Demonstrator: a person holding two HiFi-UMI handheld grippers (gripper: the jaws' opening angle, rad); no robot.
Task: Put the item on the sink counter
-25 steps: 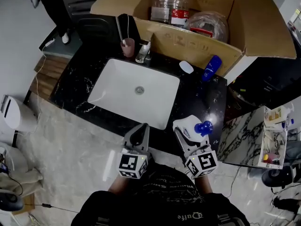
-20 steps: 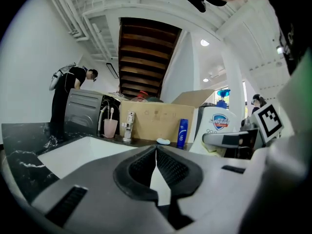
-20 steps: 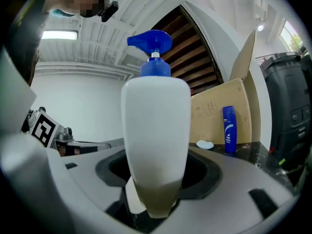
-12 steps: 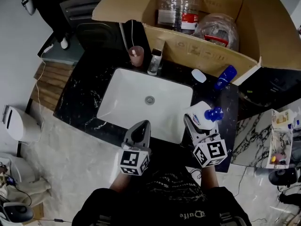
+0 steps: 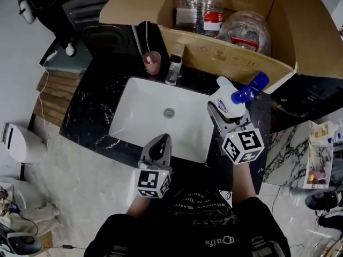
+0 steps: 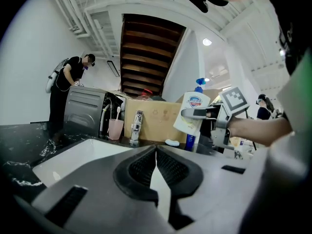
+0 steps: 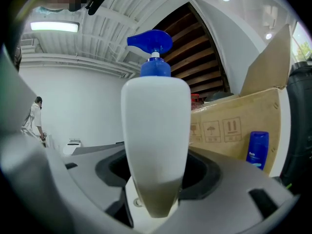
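The right gripper (image 5: 227, 110) reaches forward from the person's body on an outstretched forearm, over the right end of the black counter (image 5: 88, 98). Its marker cube sits at the rear, nearest the person. The gripper points close to level, toward the cardboard box (image 5: 236, 60) at the back.

Its jaws stand wide and clamp the white soap bottle (image 5: 226, 101), one pad on each side of the body. In the right gripper view the soap bottle (image 7: 156, 130) stands upright between the jaws, blue pump on top. The left gripper view shows the bottle (image 6: 191, 113) gripped around its middle and leaning slightly. It is lifted clear of the counter there, just right of the sink basin (image 5: 144, 108). A blue bottle (image 5: 259, 81) stands on the counter just behind it, against the box.

The left gripper (image 5: 160, 143) is held closer to the body, over the front edge of the basin, also pointing nearly level toward the back. Its jaws are pressed together with nothing between them (image 6: 156, 162).

A pink cup (image 5: 151, 63) and the tap (image 5: 173, 71) stand behind the basin, well apart from both grippers.
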